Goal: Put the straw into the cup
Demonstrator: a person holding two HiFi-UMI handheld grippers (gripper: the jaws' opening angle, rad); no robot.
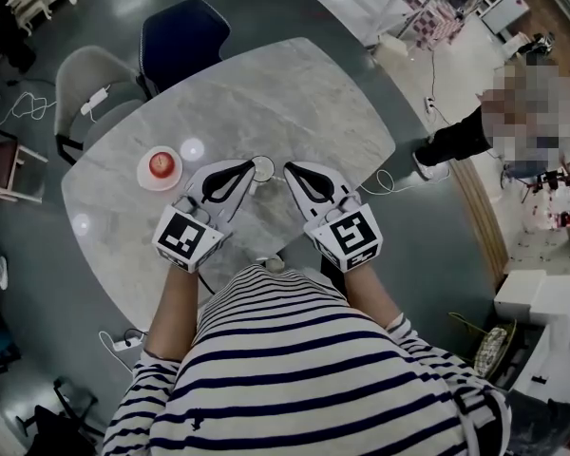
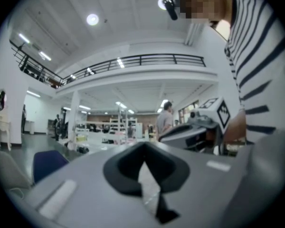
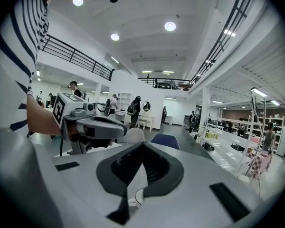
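In the head view a small white cup [image 1: 263,168] stands on the marble table [image 1: 294,103], just ahead of both grippers. My left gripper [image 1: 250,168] points at the cup from its left, jaws shut with nothing between them. My right gripper [image 1: 288,168] points at it from the right, also shut and empty. In the left gripper view the left gripper [image 2: 143,149] has its tips closed, with the right gripper's body [image 2: 199,127] beyond. The right gripper view shows the right gripper [image 3: 141,147] closed, and the cup's rim [image 3: 137,196] shows through the gap below. No straw is visible in any view.
A white plate [image 1: 142,176] with a red apple [image 1: 161,163] sits left of the left gripper. A grey chair [image 1: 93,76] and a navy chair [image 1: 182,31] stand at the table's far left. A cable [image 1: 391,182] hangs off the right edge. A person [image 1: 461,136] stands to the right.
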